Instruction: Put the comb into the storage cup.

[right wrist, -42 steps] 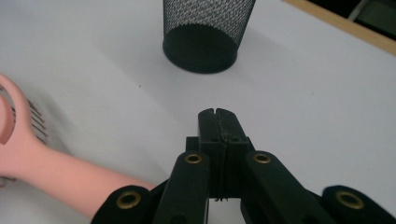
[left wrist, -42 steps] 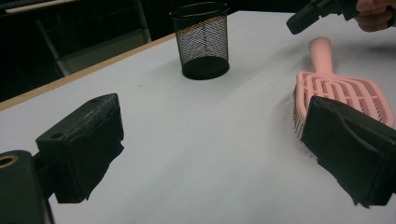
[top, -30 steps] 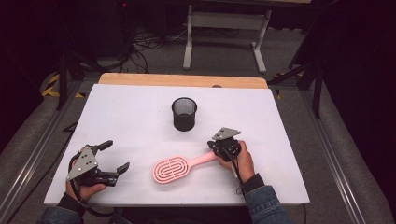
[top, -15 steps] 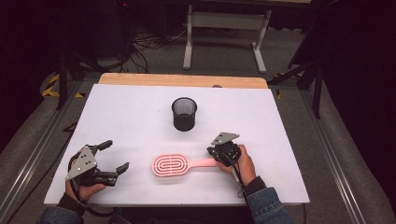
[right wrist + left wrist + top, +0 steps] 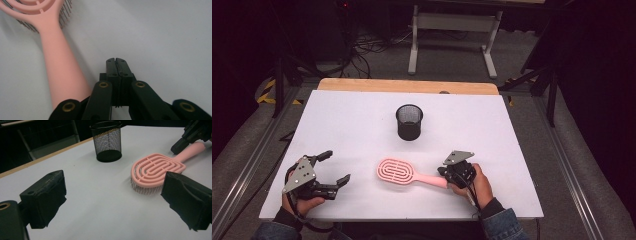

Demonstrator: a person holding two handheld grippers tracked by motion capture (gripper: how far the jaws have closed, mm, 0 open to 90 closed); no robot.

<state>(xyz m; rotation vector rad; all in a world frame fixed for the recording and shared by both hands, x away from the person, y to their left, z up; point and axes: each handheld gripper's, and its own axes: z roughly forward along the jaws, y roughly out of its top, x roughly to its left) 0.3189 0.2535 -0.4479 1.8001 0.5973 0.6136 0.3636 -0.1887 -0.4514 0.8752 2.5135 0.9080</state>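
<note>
A pink hairbrush (image 5: 398, 171) lies bristles down on the white table (image 5: 492, 130), its handle (image 5: 432, 180) pointing right toward my right gripper (image 5: 443, 172). That gripper is shut with nothing between its jaws, and its tip rests against the far side of the handle end. In the right gripper view the shut right gripper (image 5: 116, 61) sits just right of the pink handle (image 5: 58, 62). My left gripper (image 5: 336, 167) stands open at the near left, empty. In the left gripper view the left gripper (image 5: 115, 195) frames the brush head (image 5: 156, 171) ahead and to the right.
A black mesh pen cup (image 5: 409, 121) stands upright at the table's middle, beyond the brush, also seen as the cup (image 5: 107, 141). A wooden strip (image 5: 407, 86) edges the table's far side. Dark floor, cables and a metal stand (image 5: 452, 30) lie behind.
My right gripper has moved toward the near edge, and the brush handle swung that way with it while the head shifted slightly away. The left gripper has stayed put.
</note>
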